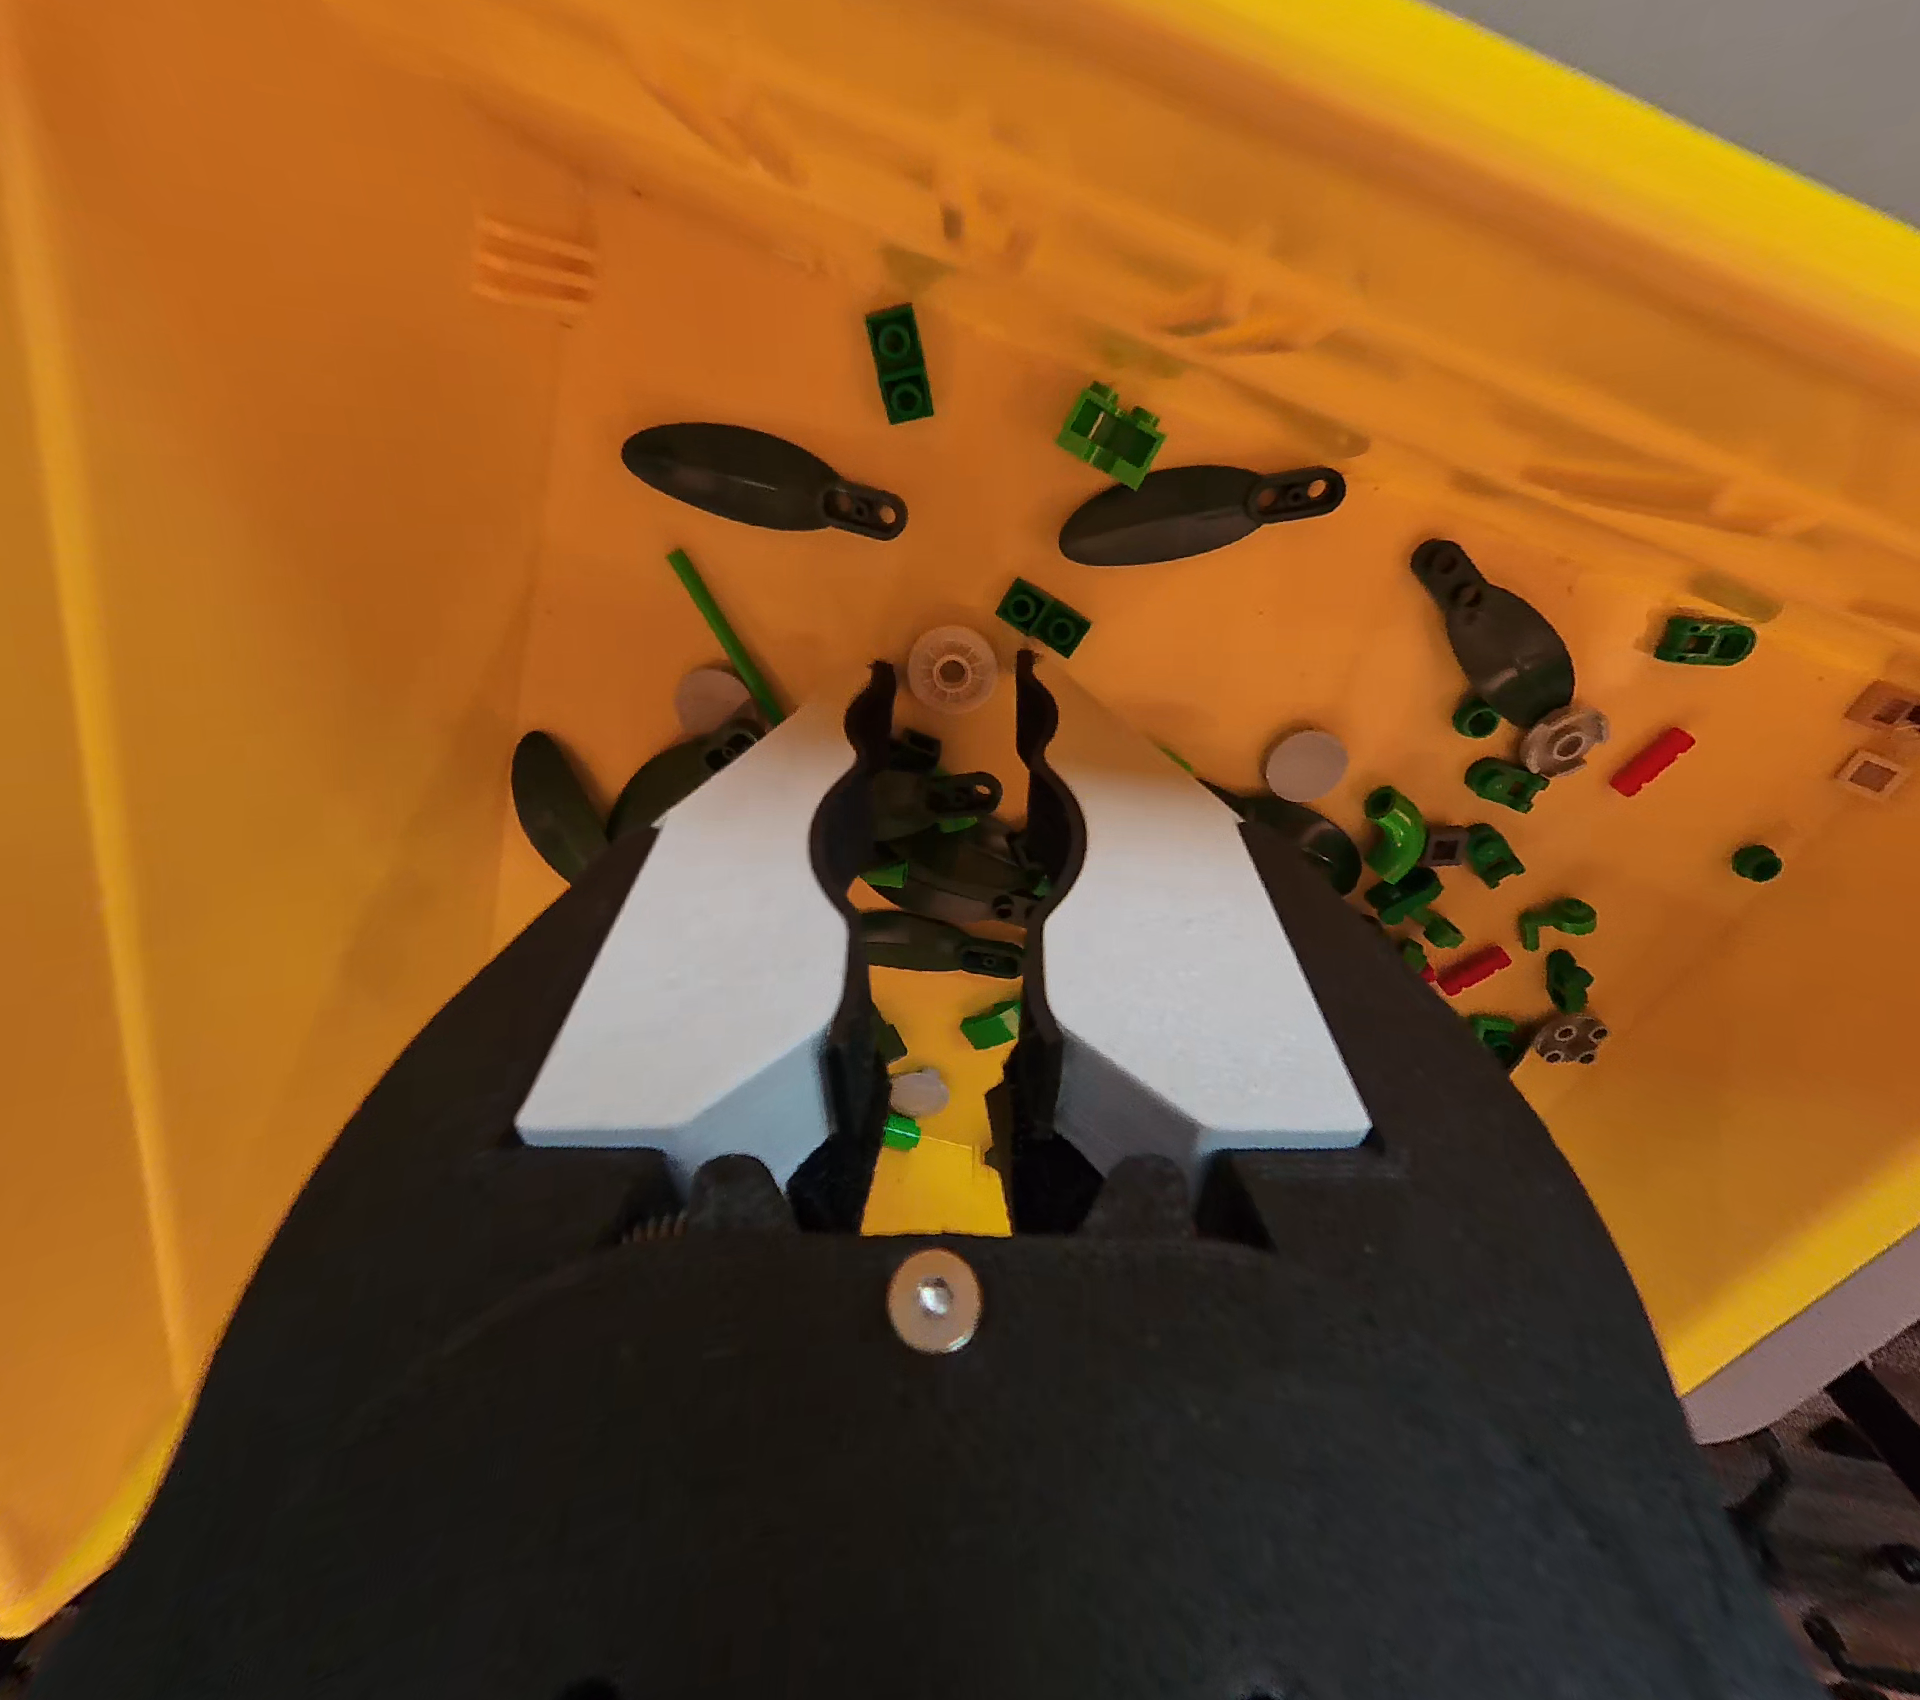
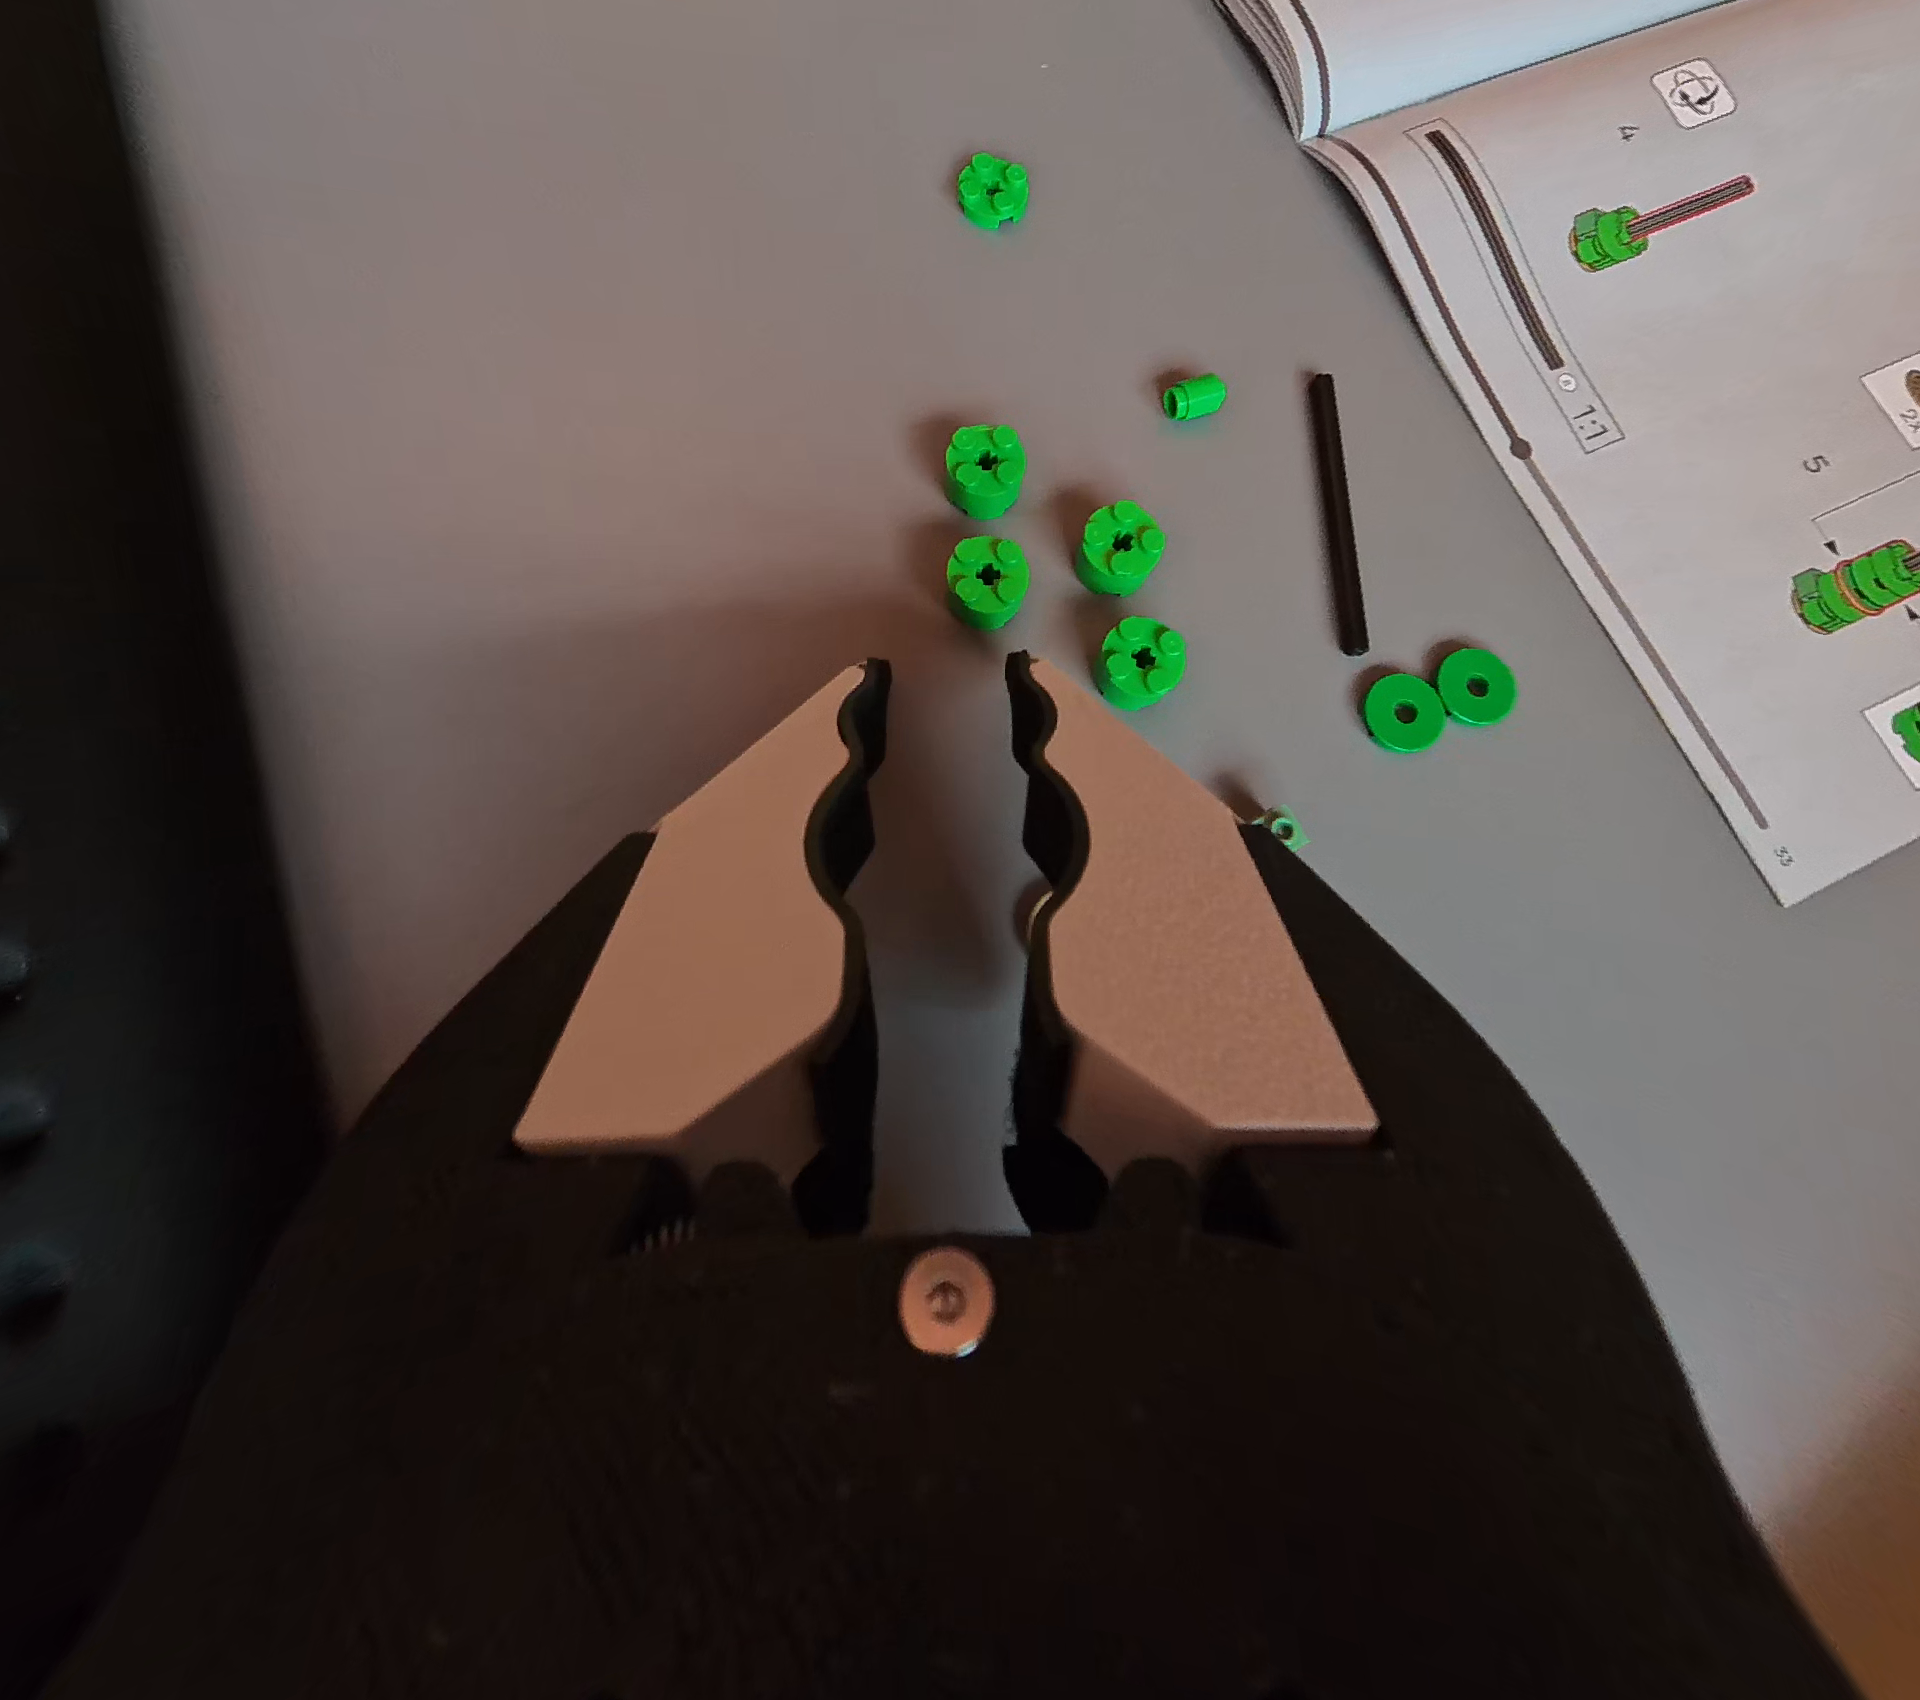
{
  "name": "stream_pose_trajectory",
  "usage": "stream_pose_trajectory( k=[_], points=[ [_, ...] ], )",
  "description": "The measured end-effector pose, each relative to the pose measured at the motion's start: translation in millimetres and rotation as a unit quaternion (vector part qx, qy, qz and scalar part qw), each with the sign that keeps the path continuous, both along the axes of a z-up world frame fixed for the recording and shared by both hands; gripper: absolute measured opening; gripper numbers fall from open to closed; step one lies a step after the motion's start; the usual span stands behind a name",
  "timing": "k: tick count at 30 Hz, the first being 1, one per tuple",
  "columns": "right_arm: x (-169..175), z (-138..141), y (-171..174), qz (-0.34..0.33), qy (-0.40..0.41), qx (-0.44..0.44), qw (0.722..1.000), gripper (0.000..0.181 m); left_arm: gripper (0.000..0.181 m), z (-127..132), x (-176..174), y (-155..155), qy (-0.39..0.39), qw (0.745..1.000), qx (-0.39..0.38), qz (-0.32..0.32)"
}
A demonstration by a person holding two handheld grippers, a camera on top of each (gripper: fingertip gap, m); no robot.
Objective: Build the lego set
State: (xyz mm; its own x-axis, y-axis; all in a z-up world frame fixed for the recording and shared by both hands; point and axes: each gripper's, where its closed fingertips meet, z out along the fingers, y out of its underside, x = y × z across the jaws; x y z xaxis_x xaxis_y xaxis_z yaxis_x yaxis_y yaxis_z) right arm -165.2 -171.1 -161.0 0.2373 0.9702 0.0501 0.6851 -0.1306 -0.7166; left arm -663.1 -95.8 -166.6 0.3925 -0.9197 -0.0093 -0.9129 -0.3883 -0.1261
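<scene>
My left gripper (image 1: 954, 671) is open inside a yellow bin (image 1: 312, 403), its tips on either side of a clear round piece (image 1: 952, 671). Dark leaf-shaped pieces (image 1: 758, 476) and small green pieces (image 1: 900, 362) lie scattered on the bin floor. My right gripper (image 2: 948, 671) is open and empty above a grey table (image 2: 520, 300). Just ahead of it stand several green round bricks (image 2: 987, 580). A black axle (image 2: 1338, 512), two flat green rings (image 2: 1405, 711) and a small green cylinder (image 2: 1195, 396) lie to the right.
An open instruction booklet (image 2: 1662, 300) lies at the table's right. A dark edge (image 2: 104, 611) runs along the table's left side. The bin's high walls close in on my left gripper. Red pieces (image 1: 1652, 761) and grey round tiles (image 1: 1307, 763) lie at the bin's right. Spacing between my two grippers at the tips: around 50 cm. The small green cylinder (image 2: 1195, 396) is about 7 cm from my right fingertips and 45 cm from my left. To reach the black axle (image 2: 1338, 512) in a straight line is about 8 cm for my right fingers, about 50 cm for my left.
</scene>
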Motion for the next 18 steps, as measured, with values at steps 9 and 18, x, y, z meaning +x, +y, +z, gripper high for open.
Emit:
stream_pose_trajectory(
  k=[9, 18],
  points=[
    [0.3, 3.1, -0.6, 0.000, 0.005, 0.005, 1.000, 0.023, 0.016, 16.2, -6.2, 5.9, 0.001, 0.999, 0.030, 0.017],
    [-3.8, 7.2, -3.7, 0.008, 0.009, 0.013, 1.000, 0.023, 0.016, 136.5, -18.8, 13.6, -0.010, 0.989, 0.138, 0.044]
  ],
)
